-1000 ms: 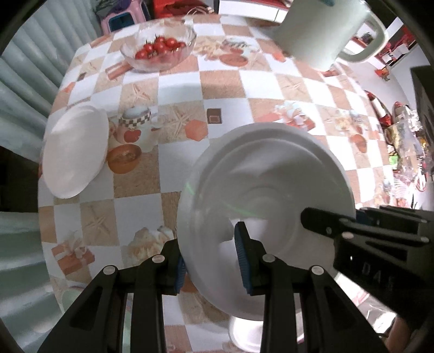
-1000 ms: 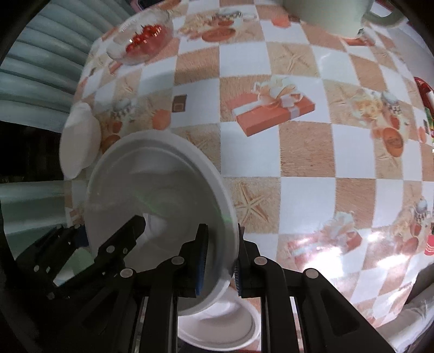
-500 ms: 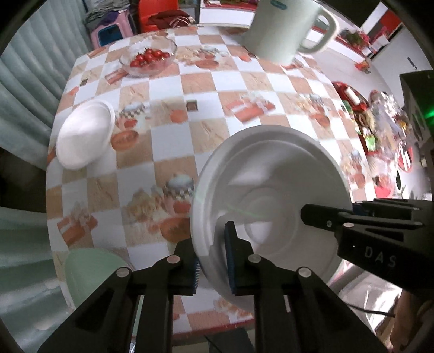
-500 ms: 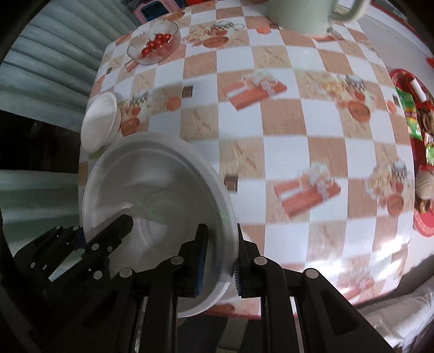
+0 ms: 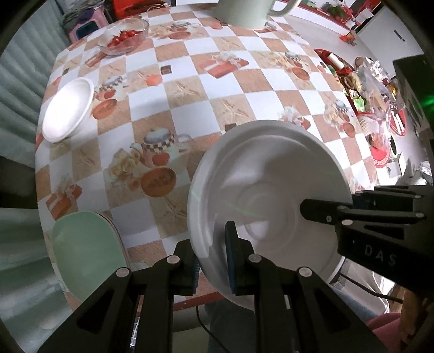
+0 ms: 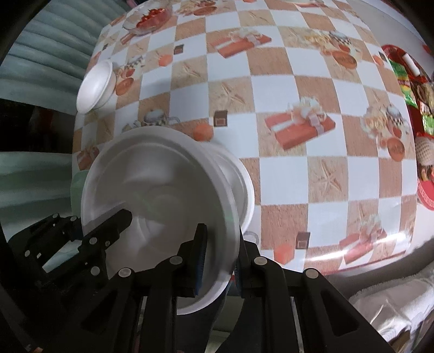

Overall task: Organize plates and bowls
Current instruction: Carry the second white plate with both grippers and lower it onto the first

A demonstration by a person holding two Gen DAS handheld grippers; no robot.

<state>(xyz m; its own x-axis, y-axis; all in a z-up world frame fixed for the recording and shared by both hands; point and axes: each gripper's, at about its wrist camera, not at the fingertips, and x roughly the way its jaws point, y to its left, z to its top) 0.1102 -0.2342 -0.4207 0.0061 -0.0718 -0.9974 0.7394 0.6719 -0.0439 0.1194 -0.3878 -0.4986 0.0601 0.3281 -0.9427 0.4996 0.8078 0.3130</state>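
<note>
- Since the earlier frames, both grippers and the white plate between them have travelled toward the table's near edge: a pale green plate has come into the left wrist view at lower left, and the jaws of the left gripper, wider a second ago, have closed onto the plate's rim.
- Far left, left wrist view: ribbed grey-green curtain folds hang beside the table.
- White bowl: round, matte, foam-like, resting on the table near its left edge, well apart from the held plate.
- Pale green plate: smooth, glossy, rounded, lying at the table's near-left corner, with further rims showing beneath it.
- Clear glass bowl: shallow, transparent, filled with small red tomatoes, at the far left of the table.
- Tablecloth: glossy, checked in white and sandy orange, printed with teapots, gift boxes and starfish.
- White plate: circular, matte, with concentric moulded rings and a raised rim, held tilted above the table's near edge.
- Left gripper: black fingers with blue ribbed pads, clamped on the plate's left rim.
- Right gripper: the same build, jaws pinched on the plate's right rim.
- In the right wrist view a second white dish shows just behind the held plate; whether they touch cannot be told.
- Pale mug: large, smooth, handled, at the far edge.
- Far right: a red tray crowded with wrapped items.
</note>
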